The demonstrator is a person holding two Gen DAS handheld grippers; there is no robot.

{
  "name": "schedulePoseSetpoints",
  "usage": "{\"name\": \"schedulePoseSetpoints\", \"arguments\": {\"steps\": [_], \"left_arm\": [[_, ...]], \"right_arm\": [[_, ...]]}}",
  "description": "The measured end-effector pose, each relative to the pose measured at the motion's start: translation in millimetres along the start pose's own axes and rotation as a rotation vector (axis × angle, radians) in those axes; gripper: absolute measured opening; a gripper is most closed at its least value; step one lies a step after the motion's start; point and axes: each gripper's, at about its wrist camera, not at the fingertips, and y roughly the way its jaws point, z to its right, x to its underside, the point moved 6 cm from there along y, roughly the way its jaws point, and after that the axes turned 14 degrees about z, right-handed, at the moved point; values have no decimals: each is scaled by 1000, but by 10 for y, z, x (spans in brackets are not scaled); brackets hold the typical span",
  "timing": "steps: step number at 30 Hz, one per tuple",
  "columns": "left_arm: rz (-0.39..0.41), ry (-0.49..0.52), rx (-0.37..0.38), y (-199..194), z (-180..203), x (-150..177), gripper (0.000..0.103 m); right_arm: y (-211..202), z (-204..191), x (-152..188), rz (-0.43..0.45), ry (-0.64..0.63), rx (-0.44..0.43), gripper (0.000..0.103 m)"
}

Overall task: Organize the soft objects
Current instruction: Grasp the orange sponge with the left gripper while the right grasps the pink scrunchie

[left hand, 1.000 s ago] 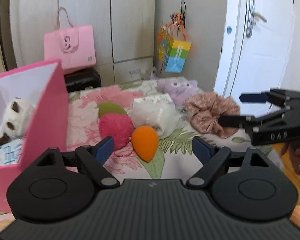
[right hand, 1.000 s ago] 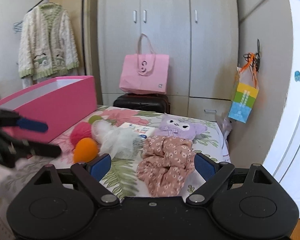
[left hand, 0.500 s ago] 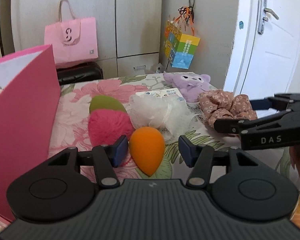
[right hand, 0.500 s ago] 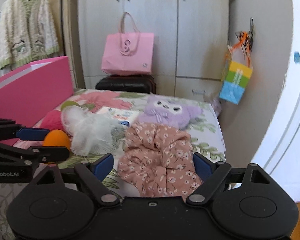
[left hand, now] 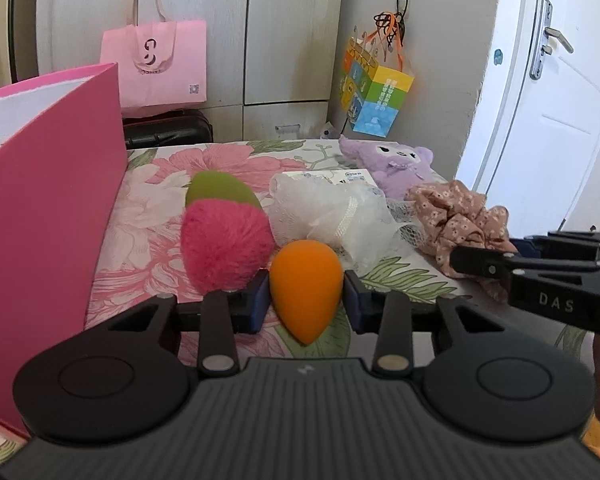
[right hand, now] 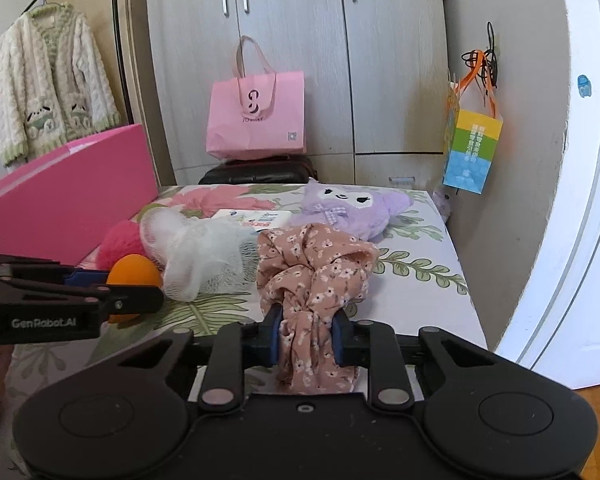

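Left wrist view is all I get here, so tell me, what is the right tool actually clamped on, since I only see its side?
Observer: The right tool is shut on the floral pink fabric scrunchie, bunched between its blue pads.
Operator: Is all of the scrunchie lifted?
Observer: No, its far part rests on the flowered bedspread.
Operator: Anything to the left of the pink box that my view misses?
Observer: Yes, a cream knitted cardigan hangs on the wall behind the pink box.
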Motion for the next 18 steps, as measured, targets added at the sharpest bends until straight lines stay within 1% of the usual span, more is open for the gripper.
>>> {"name": "schedulePoseSetpoints", "arguments": {"steps": [6,10,14,15,18], "left_arm": [[7,-6,7,-133,22,-17,37],[-6,-14,13,-252,30,12,37],[-16,-20,19,-403,12,35,37],[-27,-27,20,-439,-1,41,37],[-70,-100,51,-531,-59,44,37]], "right_arm": [[-101,-39,40,7,33,21,26],[-163,-90,99,15,25,68,26],[-279,-138,137,23,58,81,26],[-312,-154,144,22,65,83,26],[-440,-221,175,16,76,84,26]]}}
